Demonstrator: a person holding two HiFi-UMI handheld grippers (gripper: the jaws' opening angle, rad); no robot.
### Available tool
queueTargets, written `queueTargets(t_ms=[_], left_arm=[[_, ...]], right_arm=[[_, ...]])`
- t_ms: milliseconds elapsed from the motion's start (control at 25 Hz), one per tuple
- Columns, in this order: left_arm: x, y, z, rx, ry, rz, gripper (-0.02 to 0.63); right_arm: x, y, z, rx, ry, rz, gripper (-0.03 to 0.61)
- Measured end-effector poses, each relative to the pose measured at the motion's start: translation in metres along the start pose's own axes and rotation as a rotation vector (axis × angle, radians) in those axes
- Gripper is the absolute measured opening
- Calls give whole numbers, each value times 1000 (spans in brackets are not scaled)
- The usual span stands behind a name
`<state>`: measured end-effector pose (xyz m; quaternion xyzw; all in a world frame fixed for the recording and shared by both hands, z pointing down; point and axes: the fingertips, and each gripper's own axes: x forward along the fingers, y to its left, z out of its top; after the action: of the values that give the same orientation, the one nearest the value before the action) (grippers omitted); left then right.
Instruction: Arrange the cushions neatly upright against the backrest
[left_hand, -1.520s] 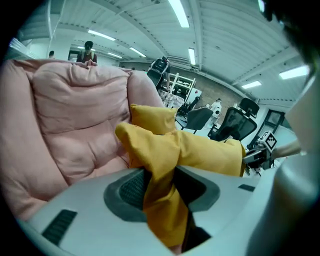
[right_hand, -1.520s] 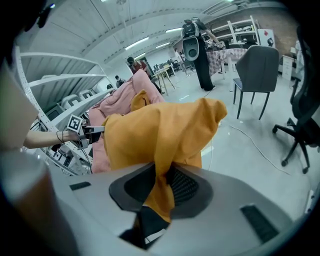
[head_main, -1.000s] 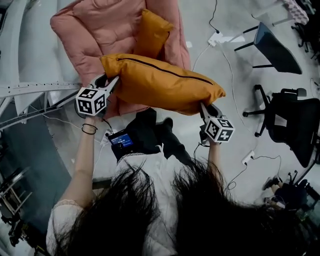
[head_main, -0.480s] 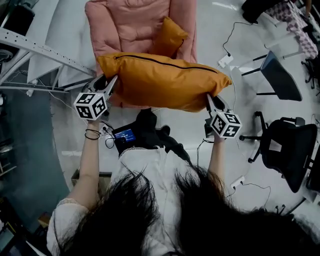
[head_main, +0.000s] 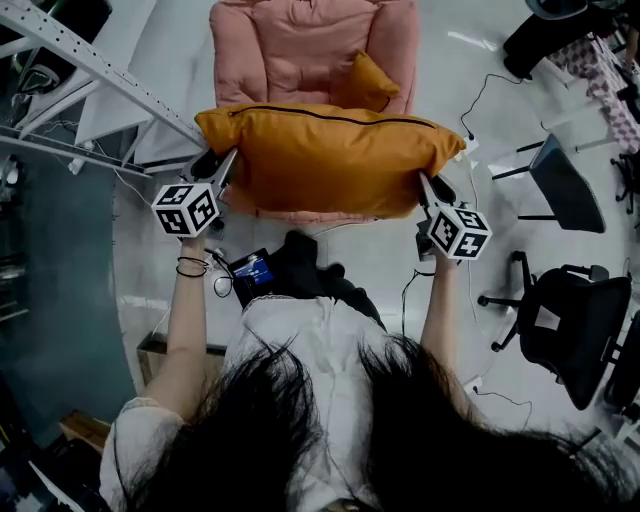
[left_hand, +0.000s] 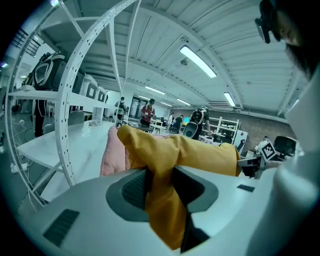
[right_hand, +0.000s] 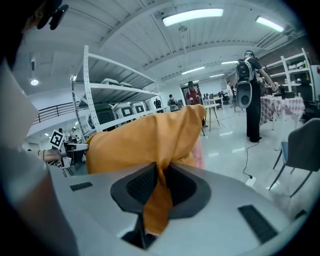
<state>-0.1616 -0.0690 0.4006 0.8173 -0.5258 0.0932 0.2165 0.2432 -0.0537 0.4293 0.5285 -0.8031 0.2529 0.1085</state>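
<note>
1. While the big cushion (head_main: 330, 160) hangs level in the air in front of the pink armchair (head_main: 300, 40), it blocks the seat's front edge. Only the backrest and arms show from the head view.
2. The small cushion (head_main: 368, 82) leans in the chair's corner on the person's right, and its lower part is cut off behind the big one.
3. The left gripper (head_main: 222, 168) is clamped on the big cushion's left corner. Its own view shows a thick wad of fabric bunched between jaws set fairly narrow. The right gripper (head_main: 424, 186) pinches the right corner, jaws almost together with just a thin fold between them. The fabric covers most of the pads on both.
4. The person's dark hair (head_main: 330, 430) fills the bottom of the head view and hides whatever's under it.
5. The floor (head_main: 400, 255) is pale and glossy, with cables (head_main: 478, 95) trailing over it. A black office chair (head_main: 575, 320) sits off to the right and a white metal frame (head_main: 100, 70) to the left.
6. From the gripper views it's a big hall with a ribbed ceiling (right_hand: 150, 35), strip lights (right_hand: 192, 16) and shelving (right_hand: 120, 90). People (right_hand: 250, 95) stand around further back, too small to make out much.
</note>
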Motion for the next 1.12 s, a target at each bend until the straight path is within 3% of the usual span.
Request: queueTargets(t_ms=[640,1120], left_arm=[[30,99,61,-4,-33,-52,153],[73,124,102,19,-36,-47,152]], right_arm=[[92,54,86,-66,-46,-18,69],[129,50,121,-68,-18,2,66]])
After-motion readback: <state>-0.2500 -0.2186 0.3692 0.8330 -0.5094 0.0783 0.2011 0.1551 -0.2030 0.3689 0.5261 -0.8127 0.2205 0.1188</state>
